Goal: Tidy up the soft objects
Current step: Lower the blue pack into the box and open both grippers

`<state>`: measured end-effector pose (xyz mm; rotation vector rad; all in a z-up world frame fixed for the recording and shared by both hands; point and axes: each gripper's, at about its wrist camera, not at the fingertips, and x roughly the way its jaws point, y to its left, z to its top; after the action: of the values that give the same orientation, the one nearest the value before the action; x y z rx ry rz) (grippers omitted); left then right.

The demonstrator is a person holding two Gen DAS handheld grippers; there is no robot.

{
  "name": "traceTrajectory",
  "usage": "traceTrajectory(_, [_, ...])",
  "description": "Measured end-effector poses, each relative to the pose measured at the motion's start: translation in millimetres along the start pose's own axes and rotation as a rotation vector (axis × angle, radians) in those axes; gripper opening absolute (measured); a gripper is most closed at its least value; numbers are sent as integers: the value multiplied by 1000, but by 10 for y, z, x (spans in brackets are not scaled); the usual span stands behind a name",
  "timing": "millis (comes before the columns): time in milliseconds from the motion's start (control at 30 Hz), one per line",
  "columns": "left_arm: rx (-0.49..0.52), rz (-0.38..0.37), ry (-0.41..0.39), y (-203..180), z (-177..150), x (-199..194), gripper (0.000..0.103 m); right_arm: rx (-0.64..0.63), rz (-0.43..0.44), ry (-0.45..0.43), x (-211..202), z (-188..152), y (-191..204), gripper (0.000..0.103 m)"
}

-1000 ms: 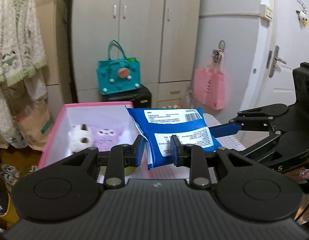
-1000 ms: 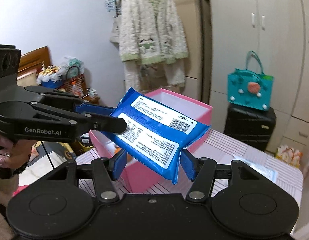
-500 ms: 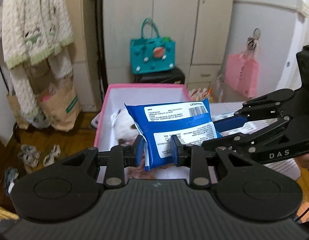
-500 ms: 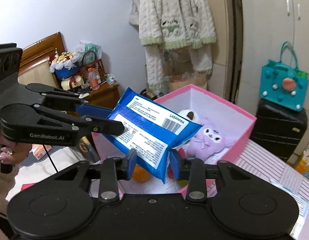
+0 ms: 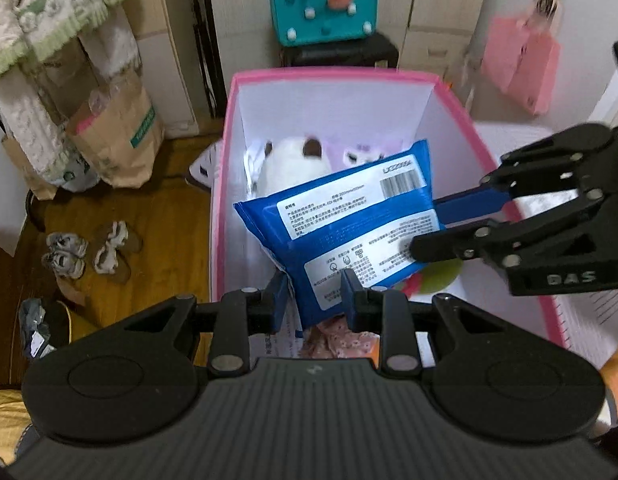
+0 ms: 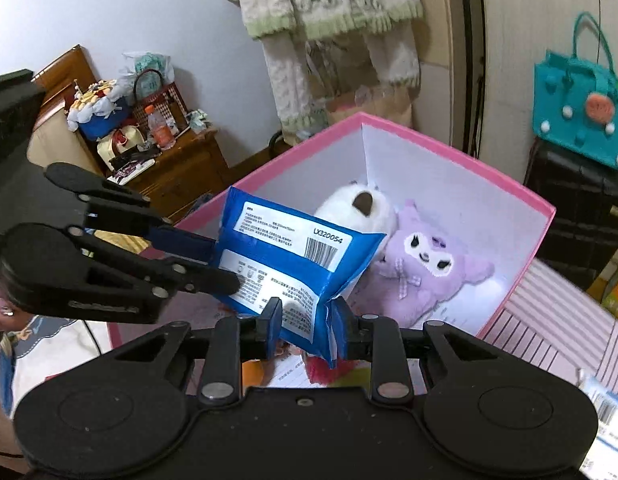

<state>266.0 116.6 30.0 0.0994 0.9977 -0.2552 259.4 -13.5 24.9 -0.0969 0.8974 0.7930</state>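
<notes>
A tall open pink-rimmed box with white inner walls (image 5: 449,92) takes up most of both views, standing on a pink-striped tabletop (image 6: 549,320). Against its far wall lie a round white plush toy (image 6: 357,208) and, beside it toward the right wall, a lilac plush toy with a dark-eyed face (image 6: 425,264). On the box floor near the front edge sit smaller bright items, one green, one red; what they are is unclear.

Hanging over the box's opening, above the front half, is the blue soft pack with white printed labels (image 5: 349,224), held at two ends. The left gripper (image 5: 315,298) is closed on the pack's lower near edge, and the right gripper (image 6: 305,322) pinches the opposite corner, both jaws squeezed into the film.

The likely risk is an uneven release: if one gripper lets go first, the pack could swing and catch on the pink rim or tip outside. Dropped flat, it may land across the plush toys rather than settle beside them.
</notes>
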Motion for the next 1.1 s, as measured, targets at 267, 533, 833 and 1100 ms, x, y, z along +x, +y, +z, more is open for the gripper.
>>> traceTrajectory(267, [121,61,52,-148,42,204,22,77,91,39,54,-62,-51,16])
traceTrajectory(533, [109,11,62,-224,13,229,22,45,76,65,229,-59,70,16])
traceTrajectory(833, [51,-1,40,-129,-70,189,22,7,25,91,376,-16,103,16])
traceTrajectory(1100, [15,-17,-60,-140,-145,-181,22,11,37,6,31,-96,163,19])
